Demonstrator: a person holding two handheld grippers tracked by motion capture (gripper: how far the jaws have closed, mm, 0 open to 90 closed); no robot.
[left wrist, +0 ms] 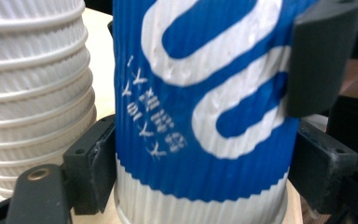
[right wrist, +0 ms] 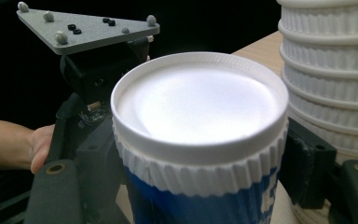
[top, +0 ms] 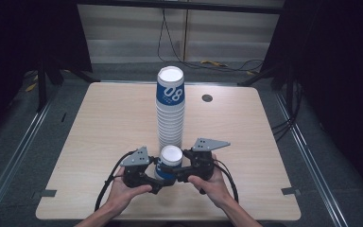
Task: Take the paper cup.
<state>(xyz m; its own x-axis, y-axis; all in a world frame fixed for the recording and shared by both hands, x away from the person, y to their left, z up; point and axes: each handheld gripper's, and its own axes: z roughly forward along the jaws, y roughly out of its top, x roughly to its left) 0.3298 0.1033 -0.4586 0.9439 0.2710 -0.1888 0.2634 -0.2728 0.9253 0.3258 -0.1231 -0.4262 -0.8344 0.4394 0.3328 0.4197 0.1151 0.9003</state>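
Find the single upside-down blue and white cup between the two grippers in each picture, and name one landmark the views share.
High view: the single cup stands low at centre, in front of the tall stack.
Left gripper view: its blue ribbed wall spans the middle.
Right gripper view: its white base faces up at centre.
Shared landmark: the tall stack of ribbed cups beside it.

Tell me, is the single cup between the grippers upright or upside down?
Upside down: the paper cup shows its white base on top, and its blue print is inverted.
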